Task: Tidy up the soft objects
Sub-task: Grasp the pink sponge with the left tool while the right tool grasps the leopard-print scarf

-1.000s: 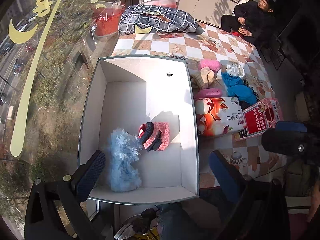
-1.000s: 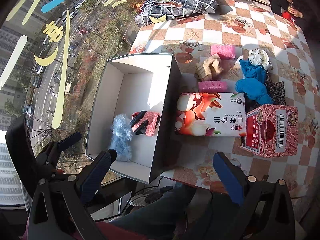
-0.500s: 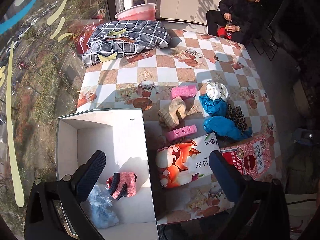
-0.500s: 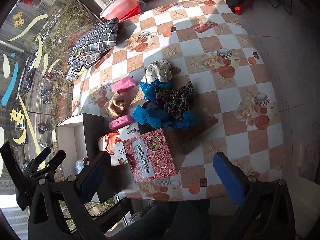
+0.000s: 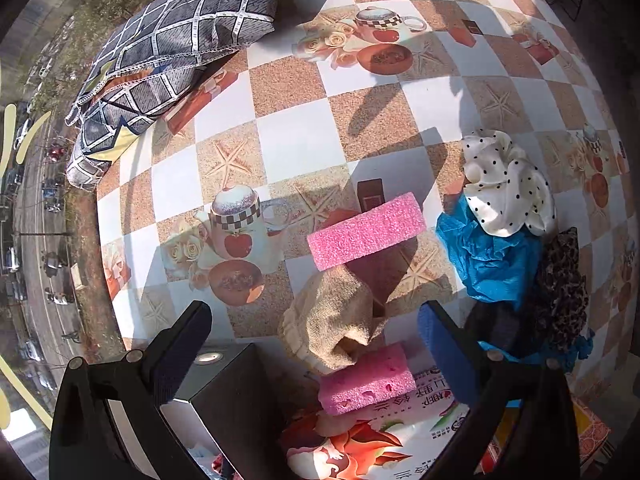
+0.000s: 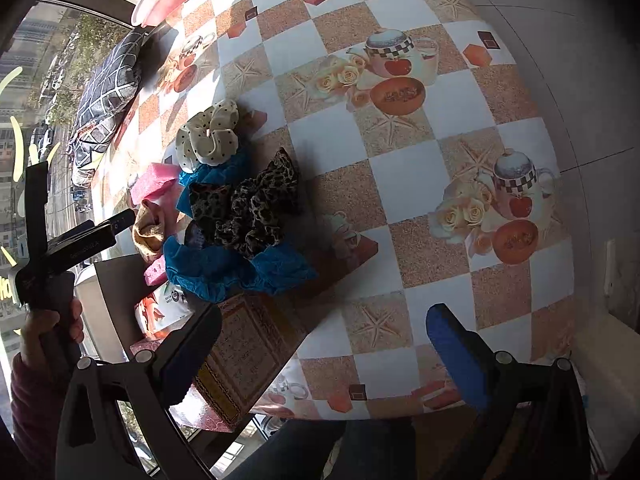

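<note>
Left wrist view: left gripper, jaws wide and empty, hovers over one knitted tan sock between two porous pink sponges, beside crinkly blue cloth and one polka-dot scrunchie; right gripper likewise gapes empty above the checked tablecloth.

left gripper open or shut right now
Open: the left gripper's fingers stand wide apart, empty, with the beige sock lying between them.

Home: patterned tablecloth, pillow, window.
</note>
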Demonstrator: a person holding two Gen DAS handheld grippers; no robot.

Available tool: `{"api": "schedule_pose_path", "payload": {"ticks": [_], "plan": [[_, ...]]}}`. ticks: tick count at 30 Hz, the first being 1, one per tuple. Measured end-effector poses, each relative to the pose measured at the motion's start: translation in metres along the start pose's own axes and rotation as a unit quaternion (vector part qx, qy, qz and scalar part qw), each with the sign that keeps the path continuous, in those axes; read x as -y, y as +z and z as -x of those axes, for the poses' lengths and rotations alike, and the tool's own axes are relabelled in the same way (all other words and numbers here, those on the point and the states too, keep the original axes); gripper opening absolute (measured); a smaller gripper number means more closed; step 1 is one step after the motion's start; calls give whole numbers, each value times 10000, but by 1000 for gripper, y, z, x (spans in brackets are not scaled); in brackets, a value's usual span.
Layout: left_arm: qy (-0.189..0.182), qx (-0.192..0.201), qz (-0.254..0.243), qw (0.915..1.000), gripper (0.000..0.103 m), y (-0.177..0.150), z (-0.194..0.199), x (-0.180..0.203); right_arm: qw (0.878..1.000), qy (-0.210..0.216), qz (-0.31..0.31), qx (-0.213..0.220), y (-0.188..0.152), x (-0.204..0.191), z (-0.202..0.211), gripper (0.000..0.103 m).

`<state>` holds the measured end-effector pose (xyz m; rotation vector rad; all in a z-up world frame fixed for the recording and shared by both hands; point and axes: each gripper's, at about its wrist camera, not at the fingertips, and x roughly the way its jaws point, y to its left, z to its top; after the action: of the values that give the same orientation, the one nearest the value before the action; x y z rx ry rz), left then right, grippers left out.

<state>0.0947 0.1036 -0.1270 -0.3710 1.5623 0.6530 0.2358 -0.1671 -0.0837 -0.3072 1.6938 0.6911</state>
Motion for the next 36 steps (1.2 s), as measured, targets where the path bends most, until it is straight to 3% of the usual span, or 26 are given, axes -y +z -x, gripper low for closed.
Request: {"api": "schedule_pose_path", "payload": {"ticks": [2, 5, 11, 13, 19, 23, 30, 36], "plan": [[294, -167, -286, 9990, 103, 6, -15, 8, 9999, 12, -38, -133, 3, 8, -7, 103], [442, -204, -337, 9982, 103, 17, -24, 4, 9996, 39, -113, -272, 8, 17, -14, 103], [676, 120, 481, 9965, 103, 53, -20, -40, 9989, 39, -133, -443, 23, 21, -25, 103], [513, 222, 819, 9951, 103, 55, -12, -54, 9988, 21, -46, -481, 30, 17, -29, 103], [-606, 86, 1513, 9866, 103, 46, -4, -62, 9980, -38, 294, -564, 54, -6, -51, 103], [-1321, -128, 1962, 9715, 103, 45, -14, -55, 9956, -180, 682, -623, 72, -31, -76, 103], [-1164, -220, 2099, 9705, 103, 58, -31, -39, 9855, -677, 1427, -622, 80, -63, -113, 103], [-1039, -311, 2198, 9695, 103, 65, -48, -29, 9767, -1654, 1340, -260, 89, -24, -105, 103]]}}
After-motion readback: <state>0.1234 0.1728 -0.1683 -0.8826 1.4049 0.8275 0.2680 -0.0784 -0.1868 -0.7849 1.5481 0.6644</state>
